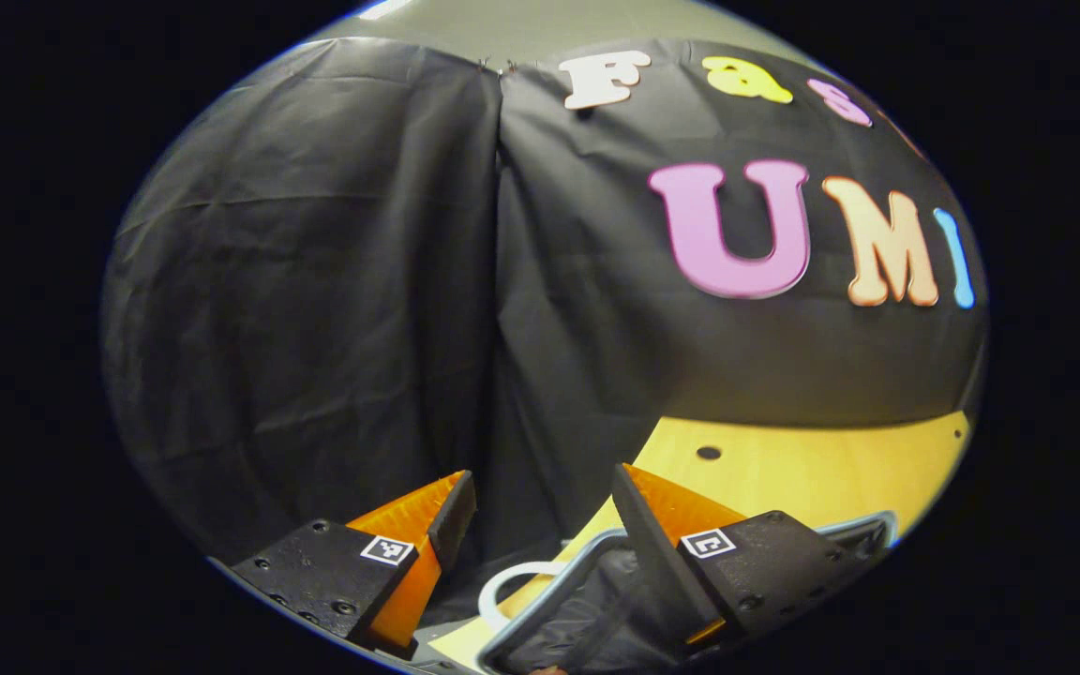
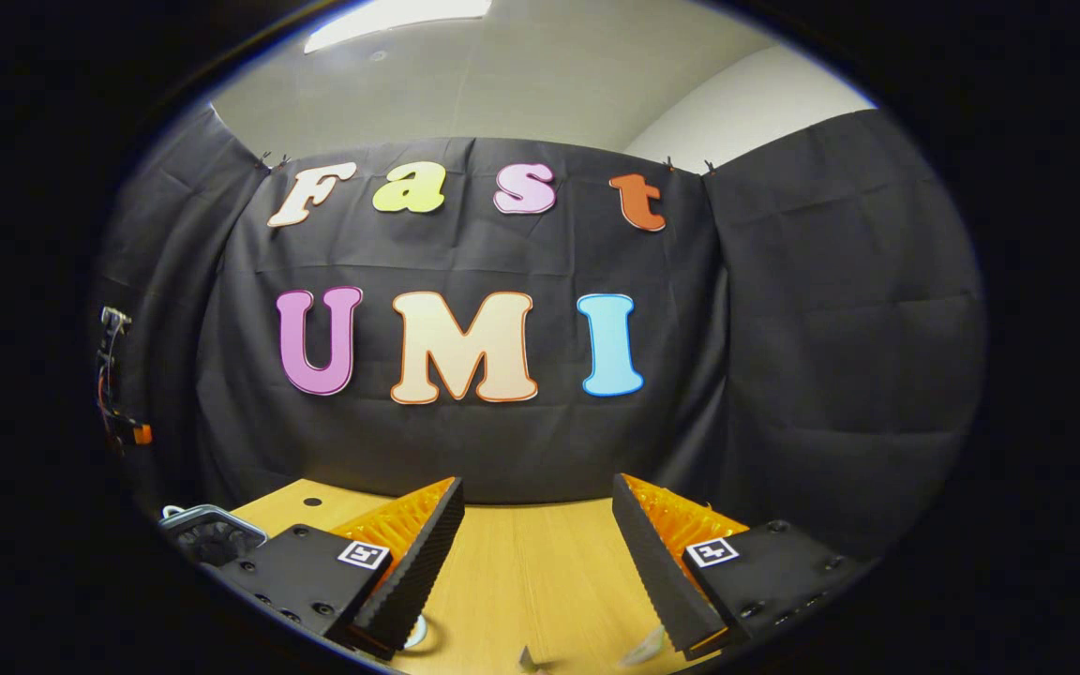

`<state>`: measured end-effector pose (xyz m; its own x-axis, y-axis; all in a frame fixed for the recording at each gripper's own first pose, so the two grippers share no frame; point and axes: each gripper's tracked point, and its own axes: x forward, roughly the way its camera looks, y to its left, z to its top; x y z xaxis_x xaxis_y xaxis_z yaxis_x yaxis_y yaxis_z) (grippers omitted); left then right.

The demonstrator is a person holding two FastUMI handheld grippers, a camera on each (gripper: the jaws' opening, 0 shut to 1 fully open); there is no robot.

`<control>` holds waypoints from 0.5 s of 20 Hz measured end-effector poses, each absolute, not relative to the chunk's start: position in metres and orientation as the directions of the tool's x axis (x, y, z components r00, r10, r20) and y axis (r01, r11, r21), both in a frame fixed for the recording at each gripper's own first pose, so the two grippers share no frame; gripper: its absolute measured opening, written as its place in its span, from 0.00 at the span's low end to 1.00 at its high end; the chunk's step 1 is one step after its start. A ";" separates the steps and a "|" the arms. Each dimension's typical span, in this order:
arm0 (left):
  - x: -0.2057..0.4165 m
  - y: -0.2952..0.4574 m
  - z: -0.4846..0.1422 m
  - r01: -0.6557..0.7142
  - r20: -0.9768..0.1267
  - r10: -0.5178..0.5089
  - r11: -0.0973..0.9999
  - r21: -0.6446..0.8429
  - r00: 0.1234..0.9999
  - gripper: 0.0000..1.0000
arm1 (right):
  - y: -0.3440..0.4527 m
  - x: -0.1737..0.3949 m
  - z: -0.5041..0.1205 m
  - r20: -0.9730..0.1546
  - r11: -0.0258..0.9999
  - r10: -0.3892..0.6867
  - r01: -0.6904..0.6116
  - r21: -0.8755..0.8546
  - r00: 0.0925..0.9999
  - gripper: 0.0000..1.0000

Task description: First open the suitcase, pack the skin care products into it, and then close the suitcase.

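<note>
Wooden table point(image 1: 784, 469), suitcase point(image 1: 587, 600) orientation unclear

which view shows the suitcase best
The left gripper view: the suitcase lies just below the open left gripper, its pale rim and dark lining running on past the fingers. The right gripper view catches a small corner of it at the lower left, on the wooden table.

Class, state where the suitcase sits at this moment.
In the left gripper view the suitcase lies low on the wooden table, under the open left gripper, beneath its right finger.
</note>
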<state>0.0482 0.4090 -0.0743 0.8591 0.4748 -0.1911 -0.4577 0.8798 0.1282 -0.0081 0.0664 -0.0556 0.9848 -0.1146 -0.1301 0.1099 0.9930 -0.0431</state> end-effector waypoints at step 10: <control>0.043 0.180 -0.009 -0.185 -0.044 0.192 0.974 0.130 0.980 1.00 | 0.011 0.005 -0.041 -0.107 0.999 -0.021 0.017 -0.040 0.994 0.99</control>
<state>0.0433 0.1795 -0.0087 0.9804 0.1918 -0.0442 -0.1847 0.9742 0.1295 0.0047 0.0114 -0.0410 0.9941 -0.0209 -0.1067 0.0167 0.9990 -0.0404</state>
